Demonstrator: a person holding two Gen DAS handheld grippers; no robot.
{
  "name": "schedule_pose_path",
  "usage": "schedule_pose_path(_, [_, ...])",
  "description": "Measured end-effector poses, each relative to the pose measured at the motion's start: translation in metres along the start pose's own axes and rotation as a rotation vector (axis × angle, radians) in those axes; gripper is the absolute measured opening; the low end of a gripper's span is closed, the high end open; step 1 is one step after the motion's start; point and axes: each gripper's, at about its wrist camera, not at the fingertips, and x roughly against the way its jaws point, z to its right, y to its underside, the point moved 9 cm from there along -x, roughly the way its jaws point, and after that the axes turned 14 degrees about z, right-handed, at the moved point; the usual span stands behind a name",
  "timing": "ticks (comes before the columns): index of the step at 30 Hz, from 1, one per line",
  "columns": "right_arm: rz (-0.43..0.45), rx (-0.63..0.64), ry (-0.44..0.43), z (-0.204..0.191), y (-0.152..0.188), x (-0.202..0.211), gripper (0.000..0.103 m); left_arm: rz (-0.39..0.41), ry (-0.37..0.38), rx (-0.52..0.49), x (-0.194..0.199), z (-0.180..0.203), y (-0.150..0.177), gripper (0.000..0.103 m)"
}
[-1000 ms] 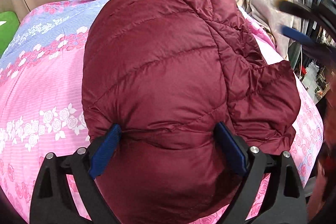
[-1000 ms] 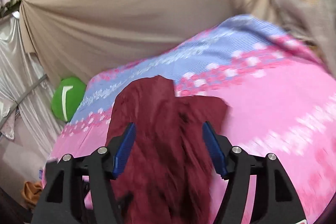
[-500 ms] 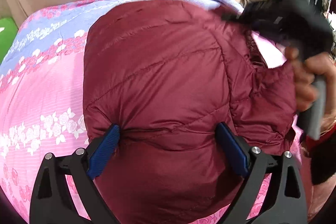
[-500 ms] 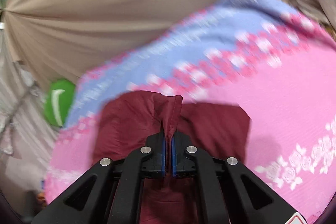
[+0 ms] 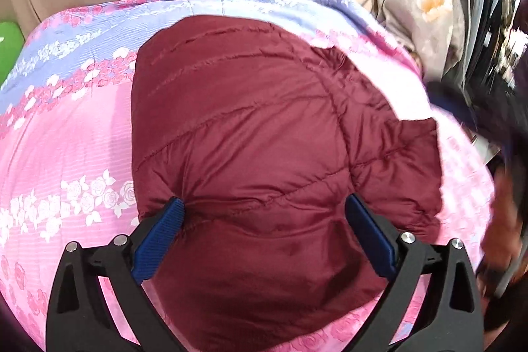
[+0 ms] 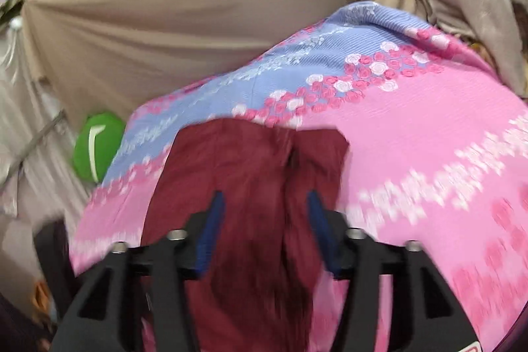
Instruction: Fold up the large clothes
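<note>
A maroon quilted jacket [image 5: 257,134] lies folded into a compact bundle on a pink and lilac flowered bedsheet [image 5: 66,154], with the left gripper [image 5: 264,213] spread about as wide as it goes over the bundle's near end. Its blue pads [image 5: 158,240] sit at either side of the padded cloth, the left pad touching a crease, with no pinch visible; the jaws have just been opening. The right gripper [image 6: 264,207], seen through motion blur, stands about half open above a raised fold in the jacket [image 6: 250,187], its jaws just reopened and the cloth lying between them, not pinched. Open sheet runs wide to the left of the bundle and narrower on its right, where the bed edge falls away. Beyond the far edge hangs a beige curtain [image 6: 184,22], close behind the bed. A green cushion [image 6: 95,144] sits beside the bed's left corner. Dark, blurred clutter [image 5: 488,22] crowds the right side.
</note>
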Motion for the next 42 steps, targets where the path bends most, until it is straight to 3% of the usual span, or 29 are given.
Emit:
schedule_pose_path(3, [-0.068,-0.029,-0.021,-0.003,0.04,0.016,0.061,0.012,0.014,0.031,0.009,-0.003,-0.002,0.096])
schedule_pose_path(5, [-0.093,-0.049,-0.04,-0.007,0.061,0.012,0.05,0.017,0.021,0.053,0.013,-0.004,-0.002,0.096])
schedule_pose_path(7, [-0.091,-0.061,-0.051,-0.01,0.065,0.01,0.012,0.015,0.018,0.062,0.015,-0.005,0.0,0.096])
schedule_pose_path(8, [-0.085,-0.076,-0.068,-0.012,0.064,0.011,0.006,0.011,0.014,0.061,0.015,-0.006,0.002,0.096])
schedule_pose_path(10, [-0.027,-0.1,-0.073,-0.01,0.054,0.022,0.003,0.0,0.004,0.065,0.015,-0.008,0.006,0.096])
schedule_pose_path(14, [0.012,-0.124,-0.017,0.007,0.053,0.04,0.002,-0.01,-0.002,0.109,0.016,-0.018,0.013,0.096])
schedule_pose_path(19, [-0.158,-0.194,0.096,0.041,0.109,0.006,0.001,-0.058,-0.008,0.105,-0.004,-0.02,0.033,0.098])
schedule_pose_path(22, [-0.168,-0.174,0.127,0.04,0.119,-0.008,0.001,-0.074,-0.021,0.103,-0.015,-0.021,0.042,0.098])
schedule_pose_path(25, [-0.181,-0.171,0.116,0.041,0.116,-0.01,0.0,-0.13,0.032,0.21,-0.026,-0.03,0.051,0.098])
schedule_pose_path(27, [-0.171,-0.183,0.11,0.044,0.107,-0.002,0.004,-0.154,0.059,0.263,-0.024,-0.033,0.05,0.097])
schedule_pose_path(28, [-0.135,-0.175,0.11,0.042,0.093,0.008,0.012,-0.147,0.063,0.265,-0.018,-0.034,0.044,0.094])
schedule_pose_path(29, [-0.094,-0.156,0.111,0.039,0.08,0.017,0.014,-0.134,0.061,0.263,-0.013,-0.035,0.038,0.094])
schedule_pose_path(31, [0.017,-0.091,0.1,0.025,0.041,0.037,0.014,-0.087,0.063,0.27,0.001,-0.037,0.021,0.094])
schedule_pose_path(33, [0.06,-0.042,0.073,0.008,0.011,0.04,0.014,-0.026,0.081,0.246,0.013,-0.031,-0.001,0.094])
schedule_pose_path(35, [0.06,0.006,0.011,-0.012,-0.018,0.019,0.013,0.018,0.098,0.201,0.02,-0.019,-0.018,0.094])
schedule_pose_path(39, [0.012,0.052,0.006,-0.025,-0.05,-0.055,0.012,0.066,0.119,0.109,0.017,0.015,-0.038,0.094])
schedule_pose_path(42, [-0.069,0.006,0.018,-0.014,-0.049,-0.11,0.01,0.048,0.086,0.06,-0.004,0.029,-0.034,0.094])
